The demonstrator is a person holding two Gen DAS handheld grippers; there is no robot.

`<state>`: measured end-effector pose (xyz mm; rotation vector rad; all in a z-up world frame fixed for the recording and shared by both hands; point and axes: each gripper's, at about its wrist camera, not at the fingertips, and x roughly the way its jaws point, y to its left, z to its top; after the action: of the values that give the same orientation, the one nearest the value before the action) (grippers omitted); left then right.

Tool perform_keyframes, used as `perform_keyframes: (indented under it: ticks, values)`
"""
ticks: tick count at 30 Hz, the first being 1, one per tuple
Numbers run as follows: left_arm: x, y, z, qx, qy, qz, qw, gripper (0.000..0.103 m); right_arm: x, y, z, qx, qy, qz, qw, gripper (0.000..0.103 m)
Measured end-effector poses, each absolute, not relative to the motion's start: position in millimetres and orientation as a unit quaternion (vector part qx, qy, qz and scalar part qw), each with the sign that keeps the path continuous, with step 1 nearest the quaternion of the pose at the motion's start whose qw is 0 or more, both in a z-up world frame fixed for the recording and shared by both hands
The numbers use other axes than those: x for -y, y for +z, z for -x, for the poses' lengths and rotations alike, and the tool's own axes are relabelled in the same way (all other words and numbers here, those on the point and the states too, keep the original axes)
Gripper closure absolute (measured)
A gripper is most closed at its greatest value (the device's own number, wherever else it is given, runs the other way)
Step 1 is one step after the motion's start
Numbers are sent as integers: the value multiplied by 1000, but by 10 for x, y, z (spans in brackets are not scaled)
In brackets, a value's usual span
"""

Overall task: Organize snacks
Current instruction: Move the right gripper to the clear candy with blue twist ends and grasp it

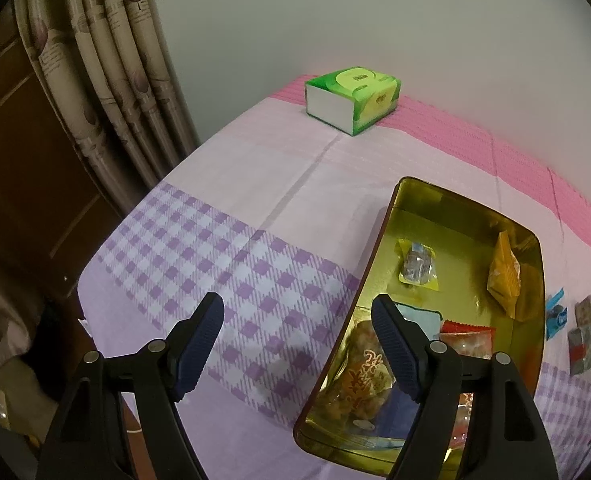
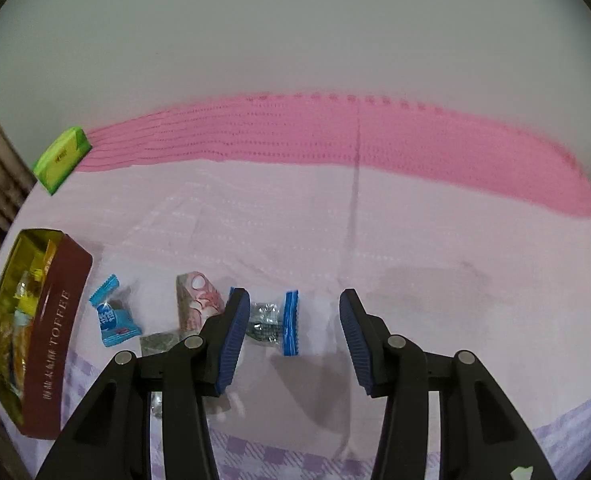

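A counter point(image 1: 287, 168) covered with a pink and purple-checked cloth is set against a plain pale wall, with a curtain point(image 1: 107, 80) at the far left. A green tissue box point(image 1: 351, 98) stands well ahead of the left tongs point(image 1: 297, 320), near the wall.

The tin point(image 1: 391, 240), gold inside and brown outside, lies just ahead of and partly beneath the right finger of the left tongs. Several snacks are already inside it: a clear candy point(image 1: 417, 266), an orange packet point(image 1: 505, 276), a red packet point(image 1: 465, 338) and a large cookie bag point(image 1: 365, 376) at the near end. That part of the task is judged done.

The left tongs are held open and empty, above the tin's left rim.

The right tongs point(image 2: 294, 340) are also open, with nothing gripped. The tin is seen well to their left. Loose snacks remain on the cloth between the tin and the right tongs: a blue candy point(image 2: 113, 314), a pink packet point(image 2: 197, 300) and a small dark green packet point(image 2: 159, 342). A clear candy with blue ends point(image 2: 273, 322) lies just ahead of the gap, close to the left finger, untouched. Further small wrappers are partly hidden beneath that finger; their number cannot be told.

At least four items are judged still to be moved into the tin. The blue-ended candy is the nearest to the right tongs and the likeliest next pick.
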<state>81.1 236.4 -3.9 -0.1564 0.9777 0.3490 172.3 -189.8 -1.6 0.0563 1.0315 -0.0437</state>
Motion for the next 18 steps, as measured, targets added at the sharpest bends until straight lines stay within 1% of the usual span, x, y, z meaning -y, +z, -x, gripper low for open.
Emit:
perform_keyframes:
  ticks: [7, 10, 11, 15, 18]
  values:
    - [-2295, -34, -826, -464, 160, 56, 869, 26, 1993, -307, -1743, -509, 5, -82, 857, 58]
    - [-2262, -52, -835, -466, 159, 46, 869, 25, 1867, -377, -1711, -509, 12, -63, 858, 58]
    - [-2249, -53, -833, -466, 159, 43, 869, 25, 1828, -375, -1689, -503, 10, -47, 863, 61]
    - [-2205, -60, -845, -464, 158, 33, 871, 25, 1753, -381, -1614, -488, 8, -21, 873, 63]
    - [-2166, -72, -850, -466, 154, 28, 871, 25, 1746, -370, -1591, -476, 7, -9, 879, 66]
